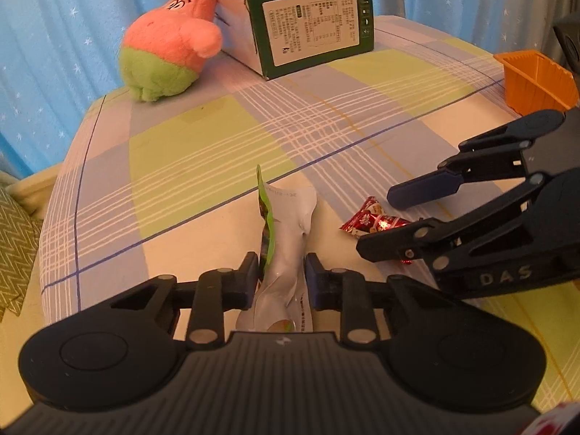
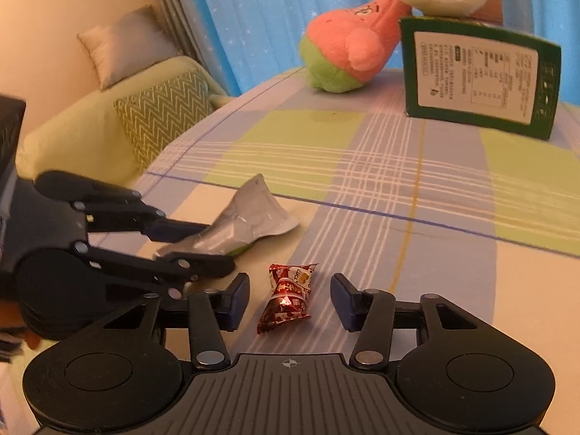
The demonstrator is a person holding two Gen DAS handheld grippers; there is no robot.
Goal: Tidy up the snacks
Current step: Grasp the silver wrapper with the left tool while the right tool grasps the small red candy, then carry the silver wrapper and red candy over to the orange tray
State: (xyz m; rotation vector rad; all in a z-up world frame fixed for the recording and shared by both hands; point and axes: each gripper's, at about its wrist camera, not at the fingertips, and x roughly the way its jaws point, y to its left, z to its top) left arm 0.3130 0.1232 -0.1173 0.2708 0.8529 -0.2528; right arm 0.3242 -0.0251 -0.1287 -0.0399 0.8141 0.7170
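Your left gripper (image 1: 281, 277) has its fingers narrowed onto the white pouch (image 1: 286, 239): both pads press its crumpled waist, and its green-edged end sticks out ahead of the tips while the other end runs back under the gripper. The pouch lies on the checked surface (image 1: 203, 145).

Your right gripper (image 2: 290, 299) straddles the red candy (image 2: 288, 295). Its fingers stand at a middling width, with a clear gap on each side of the wrapper, so nothing is gripped there. The candy lies flat on the surface, right between the tips.

The two grippers sit close together, the left one's fingers just beside the right one's left finger, and the pouch near the candy.

Farther back stands a green box (image 1: 311, 29) with a pink plush (image 1: 170, 36) leaning against it, well apart from both snacks. An orange tray (image 1: 536, 79) sits off to the right edge.
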